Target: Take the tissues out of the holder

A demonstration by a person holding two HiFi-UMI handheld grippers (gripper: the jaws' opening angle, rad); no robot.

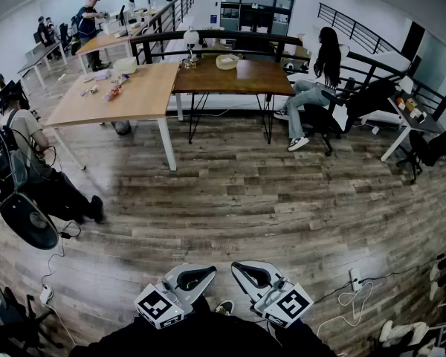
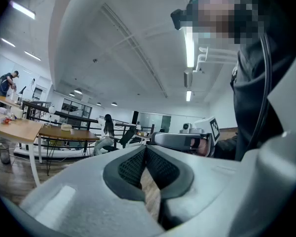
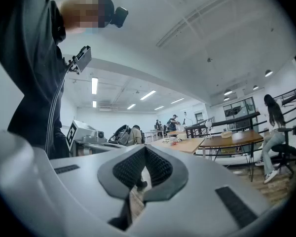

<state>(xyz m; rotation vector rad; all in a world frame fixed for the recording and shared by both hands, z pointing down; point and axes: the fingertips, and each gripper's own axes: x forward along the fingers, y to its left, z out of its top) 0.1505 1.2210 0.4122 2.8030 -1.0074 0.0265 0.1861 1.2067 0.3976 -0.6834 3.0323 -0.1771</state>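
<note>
Left gripper (image 1: 197, 277): clenched on nothing, held low against the body.
Right gripper (image 1: 251, 275): also clamped empty, tip facing the left one (a resting pose, I judge).
Tissues, holder: neither can be made out; tables (image 1: 145, 91) stand well apart, so nothing is within reach.

The hall is bright and evenly lit from above by ceiling strip lights (image 2: 189, 48); the nearest one glares pure white over my left tool (image 2: 146, 149). The wooden floor (image 1: 245, 192) shows a soft sheen, with only faint shadows beneath the pale tabletop (image 1: 126, 95), and it turns dark toward its near edge. Every view bends hard at the rim, and both tool views end in black rounded corners. The grey shells of my left tool and right tool (image 3: 145, 149) are so close to the lens that they look soft, while the far room is fairly sharp.
</note>
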